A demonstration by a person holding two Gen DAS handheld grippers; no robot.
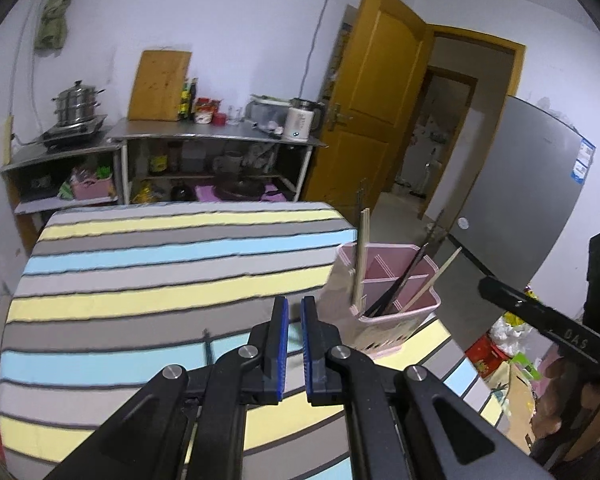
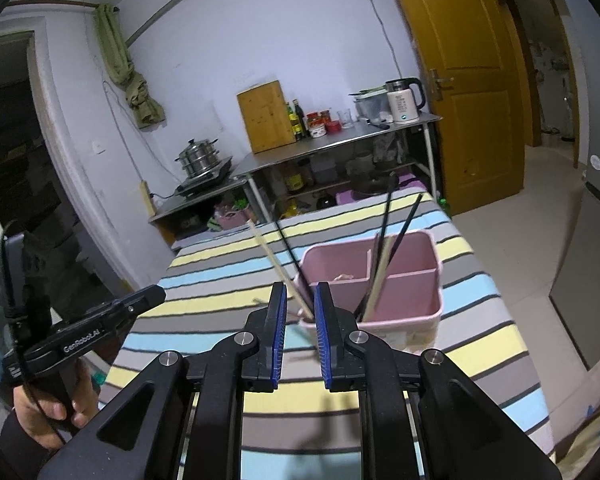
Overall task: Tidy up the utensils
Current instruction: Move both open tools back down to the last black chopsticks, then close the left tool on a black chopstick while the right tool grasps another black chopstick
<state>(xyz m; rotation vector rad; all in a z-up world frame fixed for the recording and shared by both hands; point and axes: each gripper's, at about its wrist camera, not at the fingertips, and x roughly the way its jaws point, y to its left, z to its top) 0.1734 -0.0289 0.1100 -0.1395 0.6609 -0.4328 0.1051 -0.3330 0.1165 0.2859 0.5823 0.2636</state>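
Note:
A pink divided utensil holder (image 1: 342, 280) (image 2: 400, 304) stands near the right edge of the striped table (image 1: 140, 272) (image 2: 220, 280). Light wooden chopsticks (image 1: 360, 256) (image 2: 276, 264) and black chopsticks (image 1: 404, 280) (image 2: 384, 232) lean in its compartments. My left gripper (image 1: 294, 308) hovers left of the holder, shut with nothing between its blue pads. My right gripper (image 2: 300, 300) is open just before the holder's near corner. The leaning chopsticks show through its gap, and the pads do not press on them. A thin dark stick (image 1: 208, 346) lies on the cloth.
Steel shelving (image 1: 220, 132) (image 2: 340, 140) behind the table carries a kettle (image 1: 300, 120), a cutting board (image 2: 266, 116) and a steamer pot (image 1: 76, 104). A yellow door (image 1: 376, 100) stands open at the right. A grey fridge (image 1: 520, 200) is right of the table. Floor clutter (image 1: 500, 344).

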